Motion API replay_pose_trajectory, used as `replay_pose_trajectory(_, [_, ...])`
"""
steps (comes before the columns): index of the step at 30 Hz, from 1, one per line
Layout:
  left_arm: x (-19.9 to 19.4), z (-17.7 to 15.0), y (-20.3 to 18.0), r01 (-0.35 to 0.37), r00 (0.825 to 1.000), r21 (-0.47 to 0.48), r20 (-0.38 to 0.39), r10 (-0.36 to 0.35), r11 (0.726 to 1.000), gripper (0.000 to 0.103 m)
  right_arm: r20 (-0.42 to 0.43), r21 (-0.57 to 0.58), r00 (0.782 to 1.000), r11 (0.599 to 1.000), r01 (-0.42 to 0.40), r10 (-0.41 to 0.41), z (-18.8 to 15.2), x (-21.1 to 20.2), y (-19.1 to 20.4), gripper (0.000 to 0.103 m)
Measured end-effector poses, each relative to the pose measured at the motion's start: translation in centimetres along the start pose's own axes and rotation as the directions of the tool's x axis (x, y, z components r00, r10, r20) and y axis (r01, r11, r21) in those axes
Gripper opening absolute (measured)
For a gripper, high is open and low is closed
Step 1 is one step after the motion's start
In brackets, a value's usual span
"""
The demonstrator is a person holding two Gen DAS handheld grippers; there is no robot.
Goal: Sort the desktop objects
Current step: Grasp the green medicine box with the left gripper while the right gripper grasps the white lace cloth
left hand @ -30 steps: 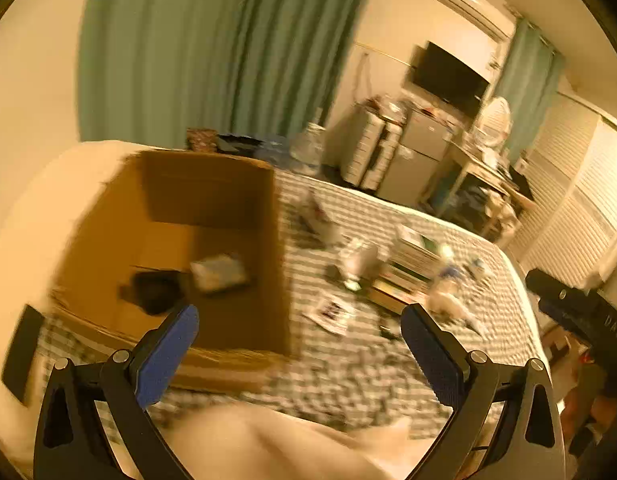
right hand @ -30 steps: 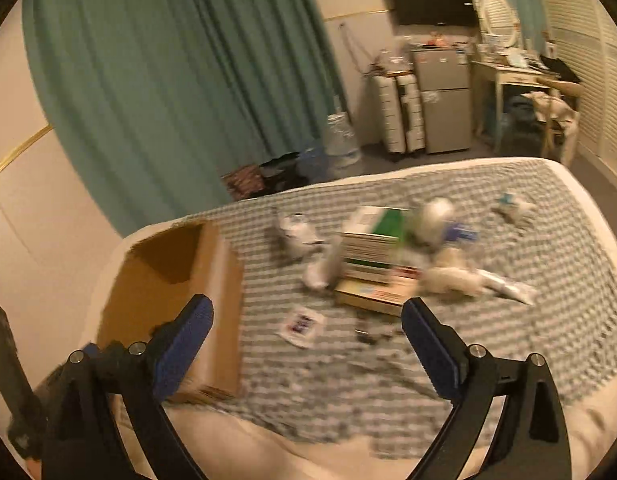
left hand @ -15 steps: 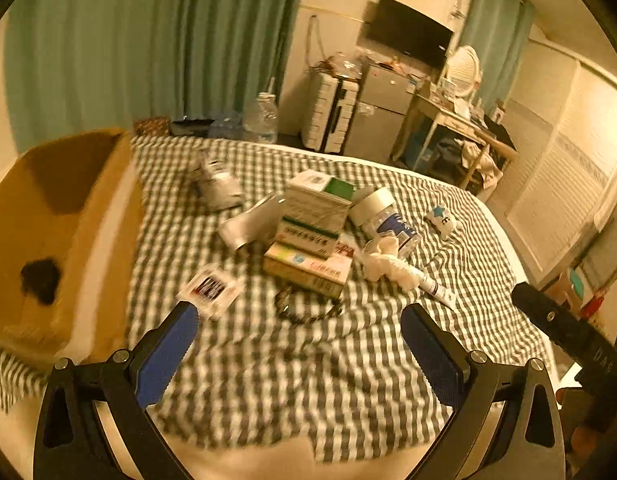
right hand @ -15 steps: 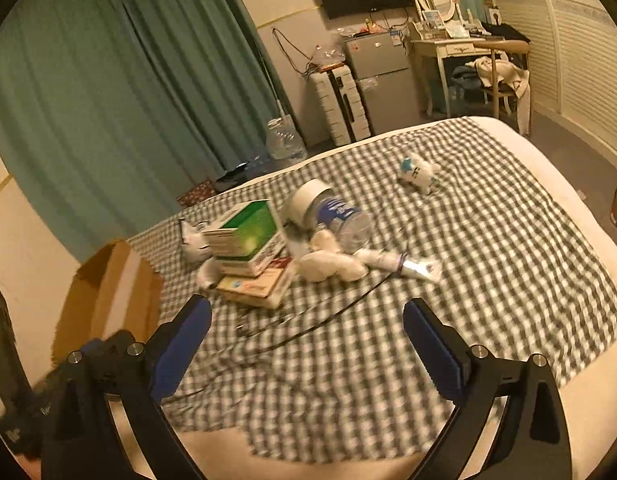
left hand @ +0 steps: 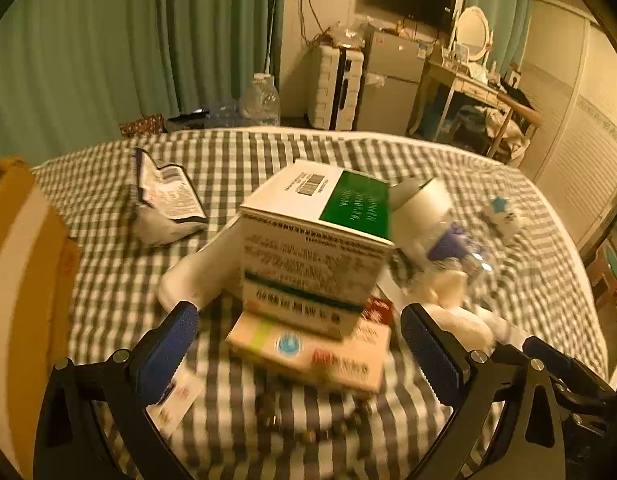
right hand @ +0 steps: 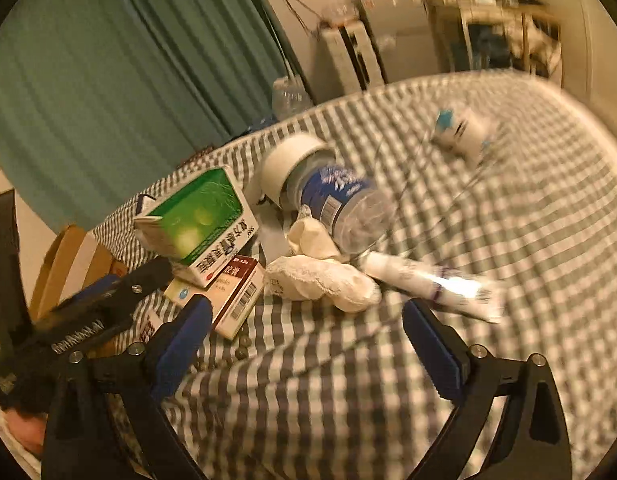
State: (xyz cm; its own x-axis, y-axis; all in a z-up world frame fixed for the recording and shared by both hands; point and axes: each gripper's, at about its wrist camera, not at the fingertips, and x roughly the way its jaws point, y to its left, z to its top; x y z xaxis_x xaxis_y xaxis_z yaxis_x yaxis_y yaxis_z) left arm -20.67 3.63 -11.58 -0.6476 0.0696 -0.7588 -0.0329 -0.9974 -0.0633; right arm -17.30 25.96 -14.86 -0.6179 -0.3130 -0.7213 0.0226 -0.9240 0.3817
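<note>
Left wrist view is showing my left gripper (left hand: 294, 342) spread wide with nothing between its blue pads, hanging just above the checked cloth (left hand: 236, 160) in front of the stack of boxes. On top is sitting a white carton (left hand: 314, 236) with a green panel and a barcode on its lid and dense print down its side; it is resting on a flatter cream box (left hand: 308, 350) with a blue round mark and red lettering. A clear bottle (left hand: 432, 216) with a white cap and blue label is lying on its side against the carton's right edge, and a crumpled printed pouch (left hand: 164, 200) is lying apart to the left. A cardboard box (left hand: 24, 248) is standing at the far left edge.

Right wrist view is showing my right gripper (right hand: 306, 346) also gaping wide and empty, over the cloth. Just ahead of it a white rolled cloth (right hand: 324, 280) is touching a white tube (right hand: 428, 284), with the bottle right behind them. Everything is looking somewhat blurred.
</note>
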Motion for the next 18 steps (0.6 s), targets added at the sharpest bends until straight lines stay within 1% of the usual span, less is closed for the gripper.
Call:
replay_pose_trajectory(2, [1.7, 0.4, 0.1, 0.004, 1.0, -0.004, -0.012, -0.004, 1.0, 0.103, -0.009, -0.038, 0.999, 0.999, 0.03, -0.031, 0.5, 1.7, 0.1, 0.09])
replay_pose_trajectory(4, [3.1, 0.8, 0.3, 0.021, 1.0, -0.013, -0.016, -0.022, 1.0, 0.103, -0.014, -0.067, 0.998, 0.996, 0.061, -0.062, 0.9, 3.0, -0.1, 0.084])
replay_pose_trajectory(5, [3.8, 0.9, 0.3, 0.032, 0.999, -0.015, -0.022, -0.032, 0.999, 0.103, -0.037, -0.06, 0.998, 0.997, 0.054, -0.057, 1.0, 4.0, -0.5, 0.075])
replay_pose_trajectory(6, [4.3, 1.0, 0.2, 0.044, 0.999, -0.017, -0.025, -0.044, 0.999, 0.103, -0.058, -0.04, 0.998, 0.999, 0.033, -0.036, 1.2, 4.7, -0.9, 0.059])
replay_pose_trajectory(7, [4.8, 1.1, 0.2, 0.045, 0.999, -0.019, -0.027, -0.046, 0.999, 0.103, -0.08, -0.022, 0.997, 1.0, 0.007, -0.009, 1.3, 5.2, -1.2, 0.049])
replay_pose_trajectory(8, [5.2, 1.2, 0.1, 0.045, 0.999, -0.019, -0.029, -0.046, 0.999, 0.103, -0.098, -0.012, 0.995, 1.0, -0.002, 0.001, 1.4, 5.6, -1.4, 0.039])
replay_pose_trajectory(10, [5.7, 1.4, 0.2, 0.057, 0.998, -0.029, -0.017, -0.058, 0.998, 0.103, -0.109, -0.032, 0.994, 0.999, -0.002, -0.002, 1.1, 5.8, -1.2, 0.035])
replay_pose_trajectory(11, [5.6, 1.4, 0.4, 0.069, 0.998, -0.041, -0.001, -0.069, 0.997, 0.1, -0.106, -0.047, 0.994, 0.999, -0.004, -0.001, 1.0, 5.6, -1.1, 0.031])
replay_pose_trajectory(12, [5.5, 1.5, 0.5, 0.071, 0.997, -0.049, 0.004, -0.071, 0.996, 0.094, -0.103, -0.055, 0.995, 0.998, -0.003, -0.003, 1.1, 5.4, -1.0, 0.026])
replay_pose_trajectory(13, [5.3, 1.6, 0.6, 0.078, 0.997, -0.051, -0.001, -0.079, 0.996, 0.091, -0.096, -0.057, 0.995, 0.998, -0.011, 0.006, 1.1, 5.1, -1.0, 0.024])
replay_pose_trajectory(14, [5.1, 1.6, 0.6, 0.077, 0.997, -0.05, -0.005, -0.078, 0.996, 0.091, -0.09, -0.056, 0.996, 0.998, -0.016, 0.011, 1.1, 4.9, -1.0, 0.021])
replay_pose_trajectory(18, [2.3, 1.6, 1.3, 0.06, 0.998, -0.043, 0.033, -0.058, 0.997, 0.089, -0.052, -0.038, 0.999, 0.999, -0.014, 0.012, 0.7, 3.1, -1.0, 0.018])
